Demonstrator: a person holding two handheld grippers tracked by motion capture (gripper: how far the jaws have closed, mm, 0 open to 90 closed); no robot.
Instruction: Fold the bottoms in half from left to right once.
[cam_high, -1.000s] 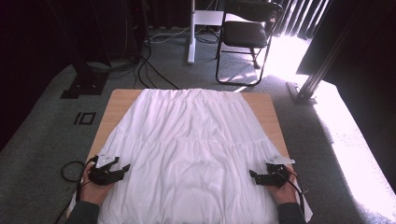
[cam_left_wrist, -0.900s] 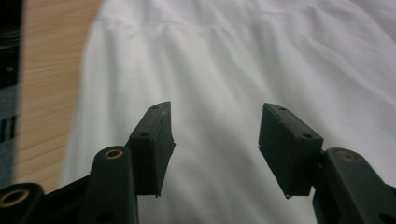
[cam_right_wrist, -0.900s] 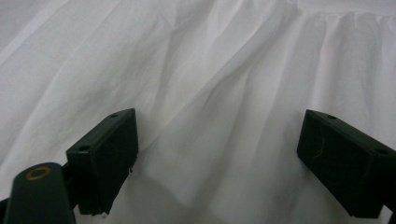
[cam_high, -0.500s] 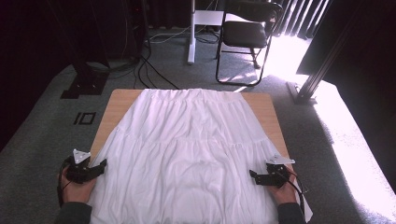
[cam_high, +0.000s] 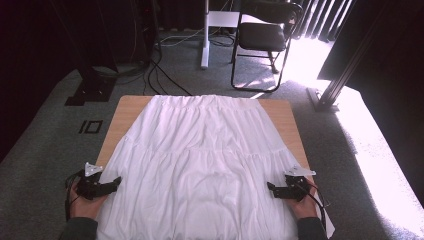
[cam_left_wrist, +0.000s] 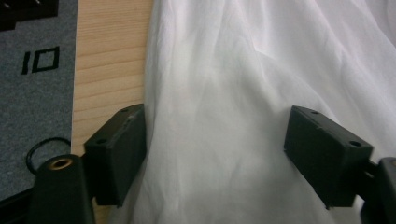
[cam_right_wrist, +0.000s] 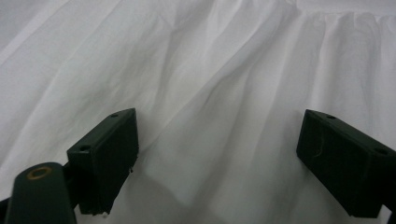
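A white gathered skirt (cam_high: 205, 160) lies spread flat over a wooden table (cam_high: 127, 107), waistband at the far end and hem toward me. My left gripper (cam_high: 116, 182) sits at the skirt's near-left edge. Its jaws have just been opening and now stand wide apart. In the left gripper view (cam_left_wrist: 217, 116) the cloth's edge lies loose between them, with bare wood (cam_left_wrist: 109, 56) to the left. My right gripper (cam_high: 271, 187) rests open at the near-right side of the skirt; in the right gripper view (cam_right_wrist: 219, 116) cloth (cam_right_wrist: 210, 70) lies loose between its parted jaws.
A black folding chair (cam_high: 265, 35) and a white stand pole (cam_high: 205, 35) are on the grey carpet beyond the table. Cables (cam_high: 160, 75) run across the floor at the far left. A slanted metal post (cam_high: 345, 75) stands at the right, beside bright sunlight.
My left gripper has moved left, from over the skirt out to its left edge, and its jaws have spread. The right gripper has stayed put.
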